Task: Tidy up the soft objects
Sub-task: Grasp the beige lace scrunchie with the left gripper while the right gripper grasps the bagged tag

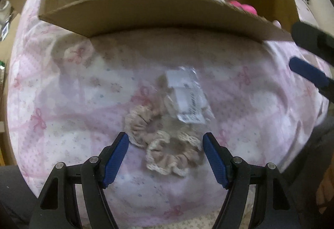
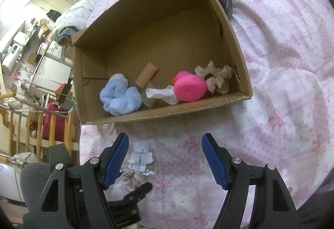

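box: matt brown corrugated cardboard
scrunchies: ruffled beige cloth — clear crinkly plastic wrap
bedspread: soft pink printed cloth
duck: smooth pink plastic — slightly glossy

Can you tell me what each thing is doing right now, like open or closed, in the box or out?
Left gripper: open, around the scrunchie pack.
Right gripper: open, holding nothing.
Box: open, on the bed.
Scrunchie pack: outside the box, on the bedspread.
Blue cloth: in the box.
Pink duck: in the box, bottom showing.
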Available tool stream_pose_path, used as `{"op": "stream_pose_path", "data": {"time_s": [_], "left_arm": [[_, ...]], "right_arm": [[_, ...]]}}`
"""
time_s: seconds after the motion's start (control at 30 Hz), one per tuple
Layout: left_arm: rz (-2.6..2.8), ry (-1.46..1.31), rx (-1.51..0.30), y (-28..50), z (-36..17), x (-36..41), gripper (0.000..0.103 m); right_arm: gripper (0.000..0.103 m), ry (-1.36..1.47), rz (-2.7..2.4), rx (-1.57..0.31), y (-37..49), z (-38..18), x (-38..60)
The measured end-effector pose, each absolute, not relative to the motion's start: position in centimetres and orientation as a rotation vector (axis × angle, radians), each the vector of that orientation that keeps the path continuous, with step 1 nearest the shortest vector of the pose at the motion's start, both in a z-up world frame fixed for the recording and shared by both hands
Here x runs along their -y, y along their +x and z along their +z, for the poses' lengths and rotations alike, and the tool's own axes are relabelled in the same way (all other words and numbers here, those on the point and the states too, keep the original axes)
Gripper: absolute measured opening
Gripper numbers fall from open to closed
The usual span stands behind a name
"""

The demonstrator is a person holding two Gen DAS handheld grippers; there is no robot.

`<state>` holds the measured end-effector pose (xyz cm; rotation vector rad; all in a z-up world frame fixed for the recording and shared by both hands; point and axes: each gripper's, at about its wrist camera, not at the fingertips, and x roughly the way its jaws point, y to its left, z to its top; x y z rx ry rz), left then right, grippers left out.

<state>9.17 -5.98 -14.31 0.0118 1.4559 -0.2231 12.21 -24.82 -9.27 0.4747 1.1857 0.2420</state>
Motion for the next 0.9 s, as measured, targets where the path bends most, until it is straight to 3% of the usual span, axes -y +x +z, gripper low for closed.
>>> {"op": "stream_pose_path", "data": {"time_s": [0.07, 0.17, 0.27, 0.7, 0.9], "left_arm": [[-0.22, -0.016, -1.453, 9.4, -14.3, 5.5, 0.067], [-0.178, 0.001, -1.458, 9.7, -14.4, 4.8, 0.022], [-0.172, -0.007, -1.45, 9.7, -13.9, 4.2, 0.015], [-0.105, 0.008, -1.259, 9.4, -4.3, -0.5, 0.013], [-0.075, 0.014, -1.219, 9.8, -4.1, -1.8, 0.013]], "right_arm": [[0.077, 0.472, 0.245, -1.188, 12.3, -9.3, 24.7], [0.077, 0.471, 0.248, -1.191, 12.3, -9.4, 24.6], [0.077, 0.469, 0.249, -1.194, 12.4, -9.4, 24.5], [0.077, 0.454, 0.273, -1.223, 12.0, -9.9, 24.0], [0.077, 0.423, 0.302, -1.293, 11.5, -11.0, 21.4]]}}
